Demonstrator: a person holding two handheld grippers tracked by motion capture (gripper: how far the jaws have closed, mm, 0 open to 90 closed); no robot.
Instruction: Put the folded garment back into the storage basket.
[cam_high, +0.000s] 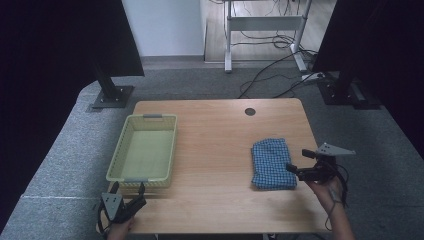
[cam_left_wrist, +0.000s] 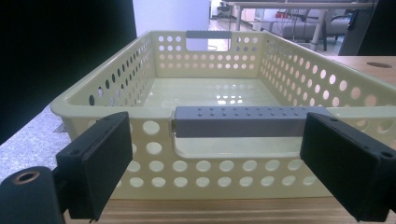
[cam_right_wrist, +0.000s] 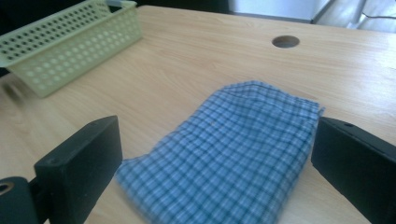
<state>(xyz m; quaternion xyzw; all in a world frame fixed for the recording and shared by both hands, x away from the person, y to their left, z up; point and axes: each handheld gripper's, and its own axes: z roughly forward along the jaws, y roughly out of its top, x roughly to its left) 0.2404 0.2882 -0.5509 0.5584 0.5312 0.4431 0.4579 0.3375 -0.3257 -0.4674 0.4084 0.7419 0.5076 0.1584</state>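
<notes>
On the counter's (cam_high: 215, 200) right side, folded blue checked cloth (cam_high: 272, 163) lying long axis front-to-back, just left of right gripper (cam_high: 299, 161), fingers (cam_right_wrist: 81, 163) wide around it; left gripper (cam_high: 128, 192) wide before green basket (cam_high: 131, 140).

Overhead view; gripper views low, close

Wooden surface (cam_high: 215, 150), light grain, round cable hole (cam_high: 250, 111) near far edge. Grey carpet floor (cam_high: 200, 82) around it. Black stand base (cam_high: 113, 96) at far left, another (cam_high: 345, 92) at far right. White desk frame (cam_high: 265, 22) beyond, black cables (cam_high: 272, 75) trailing across floor.
</notes>
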